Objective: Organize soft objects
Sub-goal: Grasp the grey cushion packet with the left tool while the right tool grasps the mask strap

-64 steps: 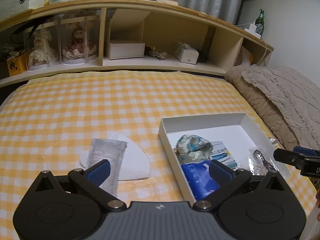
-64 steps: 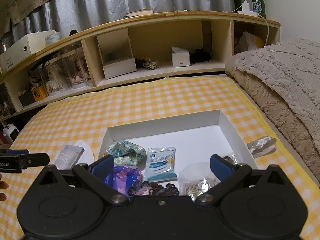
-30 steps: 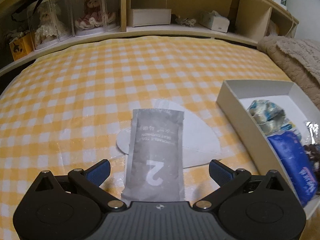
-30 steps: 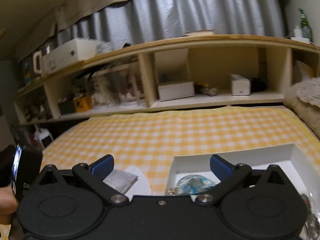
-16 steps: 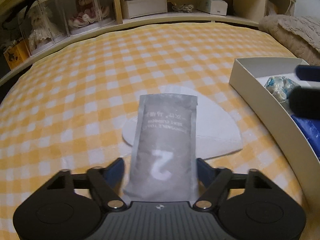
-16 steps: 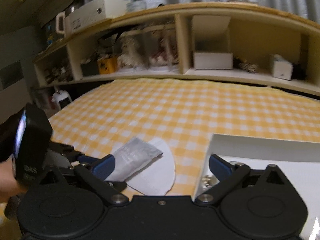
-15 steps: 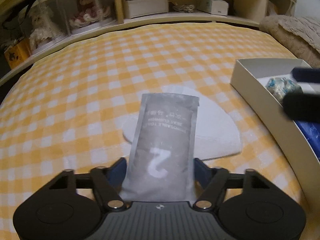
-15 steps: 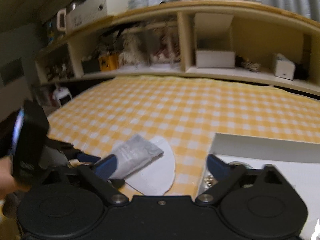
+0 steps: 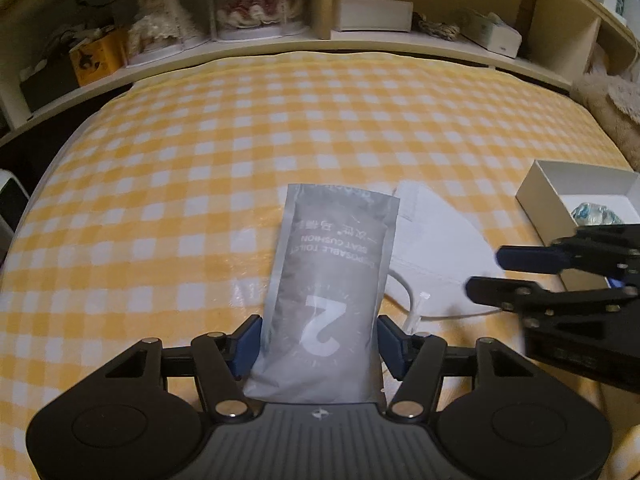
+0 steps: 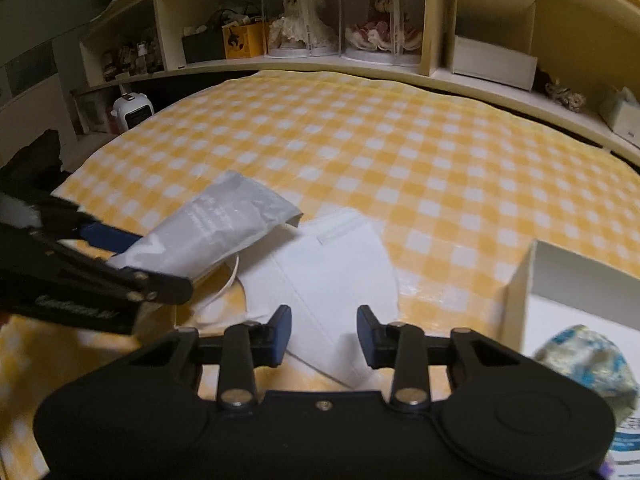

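The grey packet (image 9: pixel 328 300) lay lengthwise, pinched by the left gripper (image 9: pixel 320 346). The white box (image 9: pixel 576 184) held a blue-patterned pouch (image 10: pixel 588 356). The right gripper (image 10: pixel 324 332) gaped over the white mask (image 10: pixel 332 276)

Bed and shelf behind the work

A yellow-and-white checked bedspread (image 9: pixel 280 128) fills the middle of both views. Along the top of the frame runs a pale wooden shelf unit (image 10: pixel 436 20). In its compartments stand two dolls in clear cases (image 10: pixel 362 20), an orange box (image 10: pixel 242 40) to their left, a white box (image 9: pixel 372 14) to their right, then a coil of rope (image 9: pixel 438 30) and a tissue box (image 9: pixel 494 36). A small white appliance (image 10: pixel 132 110) stands at the left edge of the right wrist view, and a beige knitted blanket (image 9: pixel 616 104) lies at the right edge of the left wrist view.
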Action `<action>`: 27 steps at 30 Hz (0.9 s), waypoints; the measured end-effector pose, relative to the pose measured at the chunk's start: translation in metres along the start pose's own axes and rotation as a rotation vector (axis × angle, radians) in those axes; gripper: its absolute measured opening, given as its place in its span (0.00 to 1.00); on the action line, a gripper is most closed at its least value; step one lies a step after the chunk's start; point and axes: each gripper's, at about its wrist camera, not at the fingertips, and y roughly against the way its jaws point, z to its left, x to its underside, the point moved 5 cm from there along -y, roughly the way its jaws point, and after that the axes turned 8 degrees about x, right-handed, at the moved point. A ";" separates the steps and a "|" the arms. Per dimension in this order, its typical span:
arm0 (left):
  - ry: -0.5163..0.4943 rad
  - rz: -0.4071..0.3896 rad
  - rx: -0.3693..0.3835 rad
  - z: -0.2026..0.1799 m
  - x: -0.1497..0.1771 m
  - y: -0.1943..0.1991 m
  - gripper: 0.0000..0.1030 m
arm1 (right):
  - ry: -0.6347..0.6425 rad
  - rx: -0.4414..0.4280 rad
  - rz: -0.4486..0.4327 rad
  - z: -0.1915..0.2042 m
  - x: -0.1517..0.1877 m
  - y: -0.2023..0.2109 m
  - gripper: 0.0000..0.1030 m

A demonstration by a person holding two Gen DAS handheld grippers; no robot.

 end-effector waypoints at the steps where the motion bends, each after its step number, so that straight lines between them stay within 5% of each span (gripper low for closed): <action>1: 0.001 0.003 -0.005 0.001 0.000 0.002 0.60 | -0.015 -0.005 -0.001 0.001 -0.001 -0.002 0.36; 6: 0.041 0.001 -0.060 0.018 0.003 0.012 0.60 | -0.105 -0.069 0.002 0.009 -0.002 -0.014 0.53; 10: 0.076 -0.010 -0.082 0.030 0.003 0.020 0.60 | -0.088 -0.036 0.003 0.022 0.001 -0.027 0.73; 15: 0.087 0.014 -0.084 0.036 0.011 0.016 0.61 | 0.049 0.025 -0.005 0.038 0.011 -0.033 0.77; 17: 0.091 0.027 -0.084 0.037 0.014 0.013 0.61 | 0.024 0.003 0.014 0.031 0.012 -0.031 0.73; 20: 0.096 0.041 -0.079 0.037 0.017 0.008 0.61 | 0.030 0.004 0.013 0.022 0.018 -0.024 0.52; 24: 0.106 0.065 -0.060 0.035 0.026 0.004 0.62 | 0.017 0.013 0.014 0.015 0.027 -0.015 0.05; 27: 0.091 0.069 -0.064 0.031 0.030 0.006 0.64 | 0.058 0.026 0.014 0.020 0.037 -0.004 0.02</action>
